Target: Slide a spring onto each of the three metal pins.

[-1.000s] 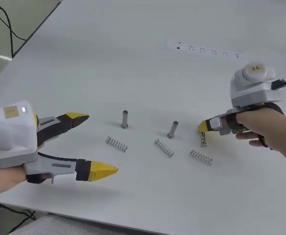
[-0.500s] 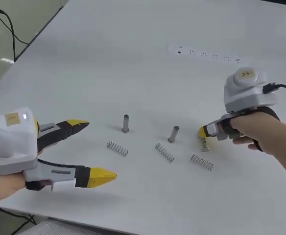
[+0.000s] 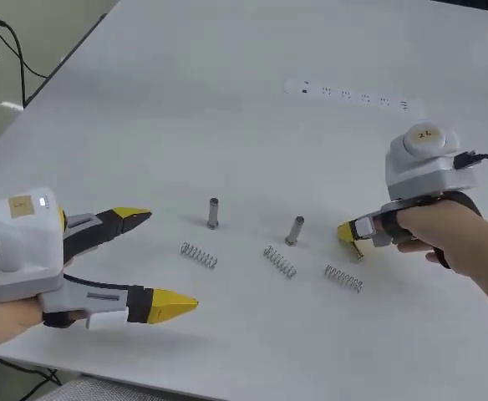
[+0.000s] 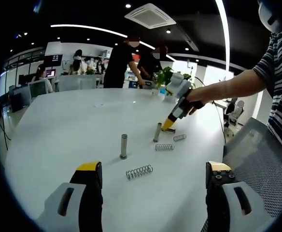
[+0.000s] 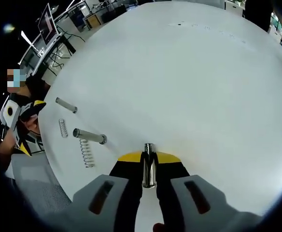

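Pin (image 5: 149, 171) pinched in right gripper (image 5: 149, 157), left gripper (image 4: 153, 167) spread wide, label (image 3: 18, 191) too blurred to read.

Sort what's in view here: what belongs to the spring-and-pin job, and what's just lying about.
For the job: left spring, middle spring, right spring; left pin and middle pin, both standing; third pin, gripped in the right tool; left tool, open.

Lying about: power strip on the far side; mesh chair.

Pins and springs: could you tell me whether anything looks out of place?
Nothing stands out: two pins stand on the table, three springs lie loose near them, and the right gripper holds the third pin.
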Tool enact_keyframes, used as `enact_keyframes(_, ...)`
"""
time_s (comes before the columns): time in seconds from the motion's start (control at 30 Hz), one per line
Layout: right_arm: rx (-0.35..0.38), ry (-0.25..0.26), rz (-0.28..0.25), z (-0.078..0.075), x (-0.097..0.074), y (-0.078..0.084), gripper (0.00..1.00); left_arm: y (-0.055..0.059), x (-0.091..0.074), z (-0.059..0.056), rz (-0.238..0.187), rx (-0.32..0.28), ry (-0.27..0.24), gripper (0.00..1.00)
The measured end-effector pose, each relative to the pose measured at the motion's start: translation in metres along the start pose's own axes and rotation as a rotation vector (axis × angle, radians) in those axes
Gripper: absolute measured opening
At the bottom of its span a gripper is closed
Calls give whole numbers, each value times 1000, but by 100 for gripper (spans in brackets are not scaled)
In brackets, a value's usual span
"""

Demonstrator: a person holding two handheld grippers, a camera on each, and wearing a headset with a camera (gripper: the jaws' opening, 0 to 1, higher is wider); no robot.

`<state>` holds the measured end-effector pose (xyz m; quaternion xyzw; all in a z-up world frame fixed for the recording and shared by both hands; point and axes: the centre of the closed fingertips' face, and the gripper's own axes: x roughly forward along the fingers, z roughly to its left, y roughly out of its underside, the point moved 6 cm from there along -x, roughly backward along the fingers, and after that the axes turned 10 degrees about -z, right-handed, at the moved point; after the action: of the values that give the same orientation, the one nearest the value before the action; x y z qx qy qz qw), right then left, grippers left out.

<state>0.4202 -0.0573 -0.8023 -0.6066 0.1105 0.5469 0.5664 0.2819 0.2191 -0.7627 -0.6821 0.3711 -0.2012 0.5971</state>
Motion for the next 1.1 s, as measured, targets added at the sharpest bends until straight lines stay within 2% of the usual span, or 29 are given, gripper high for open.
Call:
enact_keyframes(0.4, -1, -36, -93, 5, -18, 1, 10, -4, 3, 0, -4, 10, 6, 87)
enact_keyframes(0.67, -30, -35, -153, 8, -27, -1, 10, -5, 2, -3, 0, 17, 9, 86)
enact_keyframes(1.1, -82, -36, -192, 8, -27, -1, 10, -7, 1, -3, -3, 22, 4, 86)
